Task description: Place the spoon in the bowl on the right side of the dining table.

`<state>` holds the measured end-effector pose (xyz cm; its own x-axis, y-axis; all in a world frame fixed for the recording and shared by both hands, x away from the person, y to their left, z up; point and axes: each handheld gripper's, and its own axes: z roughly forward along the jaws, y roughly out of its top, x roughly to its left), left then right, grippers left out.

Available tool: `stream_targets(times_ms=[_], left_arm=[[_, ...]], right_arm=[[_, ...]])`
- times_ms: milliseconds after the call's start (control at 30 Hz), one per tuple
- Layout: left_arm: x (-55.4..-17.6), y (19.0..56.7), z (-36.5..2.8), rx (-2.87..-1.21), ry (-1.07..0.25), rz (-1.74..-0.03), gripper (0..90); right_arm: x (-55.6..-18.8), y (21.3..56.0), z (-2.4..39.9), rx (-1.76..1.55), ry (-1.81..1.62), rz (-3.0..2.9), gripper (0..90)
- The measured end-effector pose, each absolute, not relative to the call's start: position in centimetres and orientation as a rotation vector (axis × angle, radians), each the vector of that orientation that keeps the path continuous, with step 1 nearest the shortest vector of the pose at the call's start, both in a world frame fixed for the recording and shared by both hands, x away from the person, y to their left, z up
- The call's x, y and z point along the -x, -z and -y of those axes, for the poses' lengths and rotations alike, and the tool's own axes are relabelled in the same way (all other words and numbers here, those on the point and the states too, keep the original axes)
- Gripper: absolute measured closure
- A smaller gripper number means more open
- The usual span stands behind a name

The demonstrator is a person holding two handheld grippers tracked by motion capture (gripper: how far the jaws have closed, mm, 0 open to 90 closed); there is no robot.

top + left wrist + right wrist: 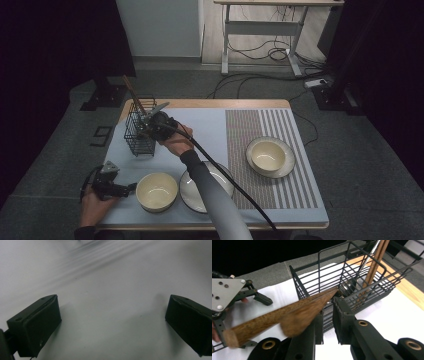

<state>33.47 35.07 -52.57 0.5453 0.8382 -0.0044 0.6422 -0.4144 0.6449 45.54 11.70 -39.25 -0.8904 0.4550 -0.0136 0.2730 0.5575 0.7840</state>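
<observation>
My right gripper has its jaws pinched on brown wooden chopsticks at the black wire basket, which holds more wooden sticks. My left gripper rests wide open beside a cream bowl.

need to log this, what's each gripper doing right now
left gripper: open, holding nothing, over the table.
right gripper: closed on wooden chopsticks at the wire basket.
</observation>
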Motion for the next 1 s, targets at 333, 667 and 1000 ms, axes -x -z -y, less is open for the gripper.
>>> stream_targets(times_ms=[333, 667, 1000], left_arm=[[-33.5, 52.6, -35.1, -2.188, -0.431, -1.188, 0.0], [-33.5, 52.6, -35.1, -2.189, -0.43, -1.188, 0.0], [-33.5, 52.6, -35.1, -2.188, -0.43, -1.188, 0.0]], right_arm=[[-45.3, 38.4, -11.2, -0.61, -1.238, -2.552, 82.7], [-45.3, 37.9, -10.7, -0.637, -1.238, -2.525, 88.6], [-45.1, 37.7, -10.7, -0.64, -1.225, -2.495, 89.6]])
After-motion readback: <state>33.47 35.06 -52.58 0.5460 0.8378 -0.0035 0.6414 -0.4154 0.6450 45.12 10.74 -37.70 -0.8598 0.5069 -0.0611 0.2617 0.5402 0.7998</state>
